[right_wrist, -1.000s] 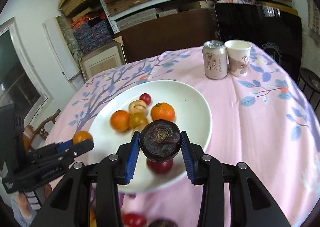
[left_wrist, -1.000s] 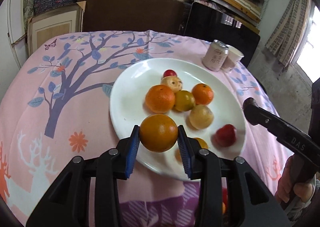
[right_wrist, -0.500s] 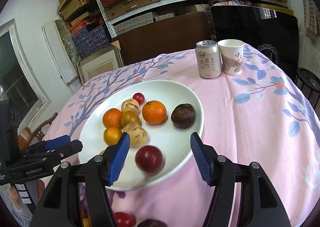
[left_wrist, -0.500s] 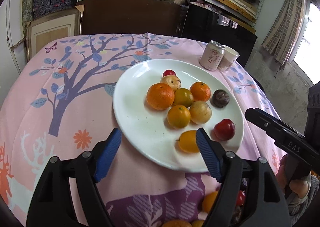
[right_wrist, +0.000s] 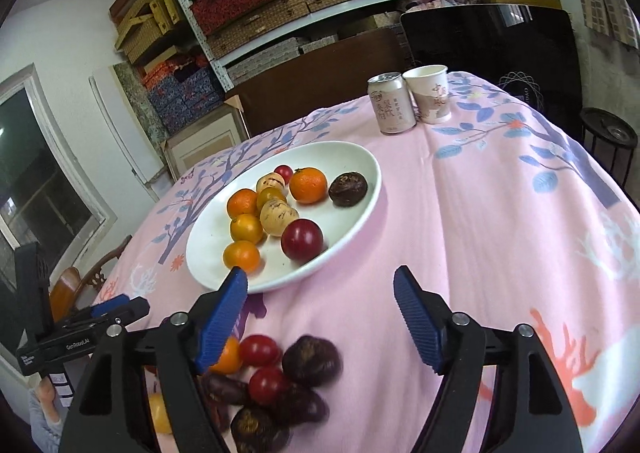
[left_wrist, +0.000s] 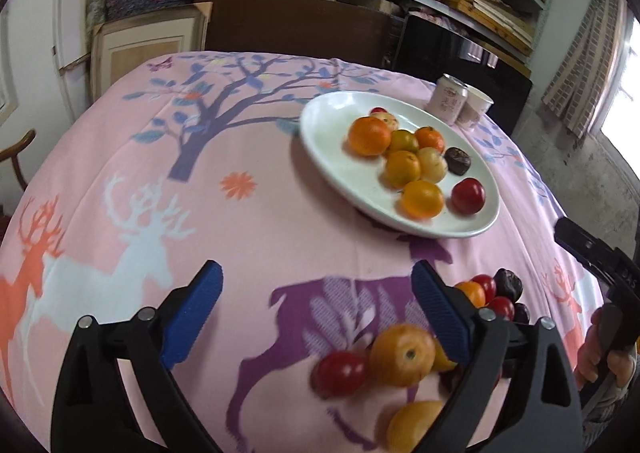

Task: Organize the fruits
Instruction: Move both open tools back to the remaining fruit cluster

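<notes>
Left wrist view first. Left gripper spread wide, jaws just opened, nothing between them but pink cloth. White plate up at 1 o'clock, well apart, with nine fruits resting on it. Loose pile of fruit down at 4 o'clock, just beside the right blue pad, on the worktop. Big orange fruit on the near edge of the pile, a red one touching it at 8 o'clock. Best next pick, most likely: that big orange fruit. Good to slide over toward 4 o'clock, set one pad on each side of it, then squeeze softly. Round fruit rolls, so slow and gentle. Careful not to bump the red one away.

Right wrist view next. Right gripper also spread, jaws just opened, empty. Plate at 11 o'clock, near the left pad tip. Dark and red fruits in the pile at 7 o'clock, low and partly hidden under the gripper. Dark round fruit on top and clear to reach. Best to drop low, center on one fruit only, and grab around the fat middle. Can and paper cup far off at 1 o'clock, touching each other, out of the way. Other gripper at 9 o'clock, so room needed to keep the two from knocking.
</notes>
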A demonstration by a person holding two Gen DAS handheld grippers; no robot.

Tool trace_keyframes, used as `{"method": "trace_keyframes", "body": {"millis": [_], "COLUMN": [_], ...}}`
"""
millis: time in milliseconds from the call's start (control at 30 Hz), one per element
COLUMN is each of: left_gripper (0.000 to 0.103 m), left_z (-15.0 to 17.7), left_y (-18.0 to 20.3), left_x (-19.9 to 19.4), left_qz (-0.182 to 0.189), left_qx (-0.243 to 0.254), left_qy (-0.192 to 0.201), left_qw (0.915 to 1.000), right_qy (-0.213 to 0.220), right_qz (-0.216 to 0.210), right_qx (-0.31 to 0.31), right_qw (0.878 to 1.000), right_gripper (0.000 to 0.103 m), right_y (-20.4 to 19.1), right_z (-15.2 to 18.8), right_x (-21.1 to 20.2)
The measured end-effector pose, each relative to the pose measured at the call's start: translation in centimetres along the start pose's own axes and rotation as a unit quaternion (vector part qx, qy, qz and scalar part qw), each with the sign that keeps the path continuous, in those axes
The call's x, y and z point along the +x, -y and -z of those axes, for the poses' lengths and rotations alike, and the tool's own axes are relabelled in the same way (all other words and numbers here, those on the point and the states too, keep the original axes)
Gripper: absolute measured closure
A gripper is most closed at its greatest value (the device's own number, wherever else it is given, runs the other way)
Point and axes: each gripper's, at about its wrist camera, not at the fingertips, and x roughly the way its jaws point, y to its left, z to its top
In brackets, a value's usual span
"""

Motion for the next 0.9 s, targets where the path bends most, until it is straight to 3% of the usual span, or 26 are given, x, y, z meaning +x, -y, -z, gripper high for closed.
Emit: {"method": "trace_keyframes", "body": {"millis": [100,267,633,800,900], "left_gripper": [0.009,0.009,0.008,0.005,0.004], "left_z": [1.8,4.3,5.1,5.4,5.2], "left_y": [-1.7,-3.0,-1.7,-1.2,-1.2], "left_x": [-1.1,-1.6,-0.7,0.3,-0.8], "left_qz": [-0.010,-0.018,0.001,-0.038,-0.089], "left_qx": [-0.027,-0.038,-0.016,0.005,0.021], "left_qy": [-0.001,-0.022,-0.047,-0.057,-0.022], "left_qw": [0.9996,0.9989,0.9988,0.9976,0.9956], "right_qy": [0.010,0.012,-0.001,-0.005,-0.006], "right_qz": [0.008,0.011,0.018,0.019,0.019], "right_qx": [0.006,0.008,0.028,0.022,0.026], "right_qw": [1.000,1.000,0.999,1.000,0.999], "right_gripper": [0.017,0.015,0.015,0.015,0.015], "right_y": [0.5,0.9,1.9,1.6,1.8], "right_z": [1.1,2.2,2.4,2.6,2.7], "right_x": [-1.3,-2.3,-1.9,-1.8,-1.9]}}
